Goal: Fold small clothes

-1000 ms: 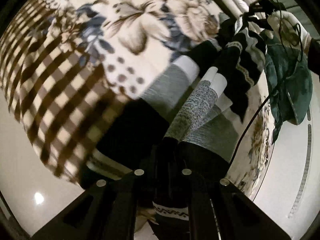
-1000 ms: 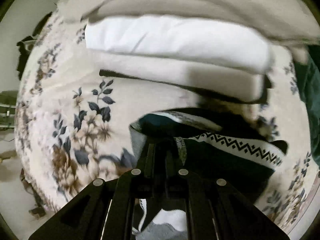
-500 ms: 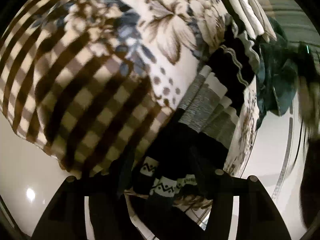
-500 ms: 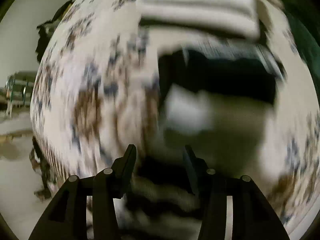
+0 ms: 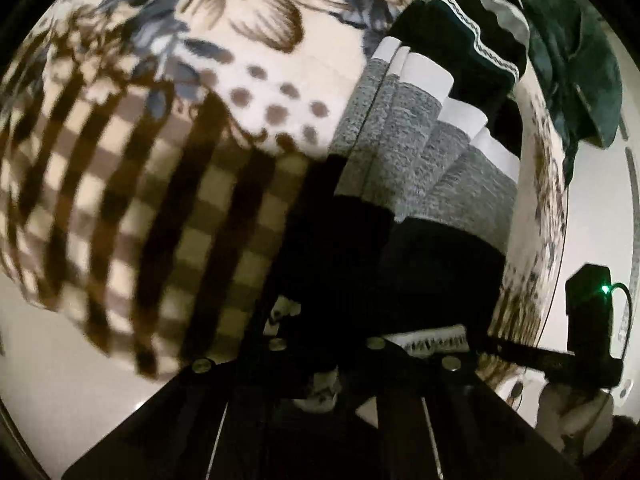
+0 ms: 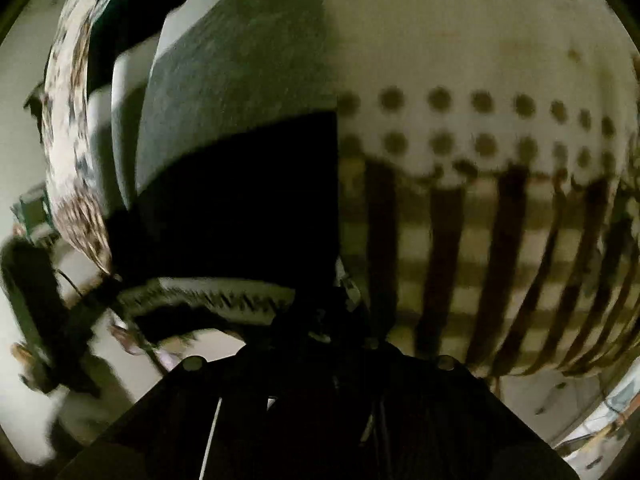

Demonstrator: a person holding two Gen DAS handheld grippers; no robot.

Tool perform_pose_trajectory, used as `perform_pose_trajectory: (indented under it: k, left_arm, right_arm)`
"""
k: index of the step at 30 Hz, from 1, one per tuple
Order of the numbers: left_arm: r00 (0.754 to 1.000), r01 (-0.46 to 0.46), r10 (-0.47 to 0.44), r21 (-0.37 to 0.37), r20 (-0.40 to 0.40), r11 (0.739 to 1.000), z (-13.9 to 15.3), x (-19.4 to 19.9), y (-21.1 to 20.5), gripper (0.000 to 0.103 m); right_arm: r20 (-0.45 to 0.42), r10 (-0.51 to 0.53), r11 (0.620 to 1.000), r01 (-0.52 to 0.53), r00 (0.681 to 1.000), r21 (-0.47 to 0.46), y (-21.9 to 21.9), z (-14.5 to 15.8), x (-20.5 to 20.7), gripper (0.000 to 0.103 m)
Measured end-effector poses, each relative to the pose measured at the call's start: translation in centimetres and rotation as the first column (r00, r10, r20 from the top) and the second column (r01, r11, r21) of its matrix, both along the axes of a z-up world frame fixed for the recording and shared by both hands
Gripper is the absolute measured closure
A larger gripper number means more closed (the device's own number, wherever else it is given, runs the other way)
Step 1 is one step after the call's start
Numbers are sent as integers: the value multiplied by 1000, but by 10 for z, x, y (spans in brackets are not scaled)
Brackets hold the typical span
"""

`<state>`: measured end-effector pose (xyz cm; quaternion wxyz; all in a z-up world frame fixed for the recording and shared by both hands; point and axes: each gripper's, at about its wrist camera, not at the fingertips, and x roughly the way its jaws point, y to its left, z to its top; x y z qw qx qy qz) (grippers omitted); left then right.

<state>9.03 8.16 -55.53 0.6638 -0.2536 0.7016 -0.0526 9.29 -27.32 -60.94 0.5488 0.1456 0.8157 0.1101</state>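
Note:
A small knit garment with black, grey and white bands and a zigzag trim lies folded in layers on the patterned blanket. My left gripper is shut on its black near edge at the bed's edge. In the right wrist view the same garment fills the left half; my right gripper is shut on its black near corner by the zigzag trim. The other gripper's body shows at right in the left wrist view.
The blanket has brown checks, dots and large flowers. A dark green cloth lies at the far right of the bed. The pale floor shows below the bed edge. The checked and dotted blanket part fills the right wrist view's right half.
Both grippers opened half a second ago and have closed again on the garment's black near edge. The right gripper swung from the far end to the near edge, beside the left one.

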Motion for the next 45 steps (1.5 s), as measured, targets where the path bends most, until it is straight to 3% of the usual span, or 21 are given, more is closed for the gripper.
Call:
perform_pose_trajectory:
  k: [2,4,5,10,12,15,17,18,19,20,21,23,27,30,33,36,37,38,39,40,45]
  left_arm:
    - [1000,24,-24,23,-15,999,24,18,5,83]
    - [998,20,-20,1,54,1000,51,38,14,45]
    - [995,9,-8,-4,98,1000,65,57,16,38]
    - [952,-36,59,-82,300,996,92,201,17,37]
    - [933,-27,63,-105,354,994,84,268,10,37]
    - [940,2,33,-103,340,995,51,358,0,37]
    - [945,20,7,-78,327,997,31,394,-7,40]
    - [946,31,-8,-67,323,997,24,405,-10,58]
    - [946,54,-25,-81,322,995,17,417,-14,96]
    - [948,74,-44,-84,316,994,13,425,-16,95]
    - [942,80,-50,-76,332,994,15,428,-16,95]
    - [924,100,-74,-49,375,994,24,432,-14,95]
    - [926,70,-50,-42,374,997,20,451,3,95]
    - [951,40,-19,-61,310,997,-9,471,13,95]
    - [954,61,-40,-60,296,996,-15,477,7,95]
    - [961,41,-3,-132,277,990,-5,474,15,85]
    - [959,40,2,-142,283,989,-1,471,19,71]
    - [954,44,6,-158,301,986,4,470,21,61]
    - [949,49,8,-171,316,984,7,469,18,37]
    - [945,60,1,-173,328,983,8,470,15,25]
    - [951,102,-57,-134,303,986,0,475,1,25]
  right_arm:
    - [-7,11,1000,-11,1000,2,-5,8,15,84]
    - [22,-16,999,15,1000,41,-19,27,44,63]
    - [52,-44,997,41,998,59,-26,36,57,52]
    - [233,-215,975,194,948,107,-67,80,176,47]
    - [296,-239,971,221,925,95,-71,87,227,48]
    - [351,-268,963,250,897,98,-74,88,323,47]
    - [364,-282,959,256,888,118,-74,82,374,47]
    - [363,-276,961,252,890,114,-63,76,398,47]
    - [353,-264,964,240,897,112,-59,69,419,47]
    - [342,-258,966,235,903,107,-50,61,434,47]
    - [349,-256,967,235,901,101,-49,58,443,57]
    - [410,-225,973,223,884,53,-45,65,458,95]
    - [464,-210,976,212,860,49,-43,74,475,96]
    - [417,-210,972,233,884,-5,-32,49,503,96]
    - [358,-179,976,211,916,-52,-33,33,512,96]
    - [376,-182,978,207,909,-26,-31,48,512,88]
    - [403,-175,980,200,898,-19,-33,58,509,87]
    - [419,-164,982,189,893,-20,-28,61,510,76]
    - [432,-143,986,166,891,-16,-23,64,509,58]
    - [438,-115,991,133,892,-11,-19,62,509,51]
    - [355,-100,986,141,929,-93,-2,22,513,46]
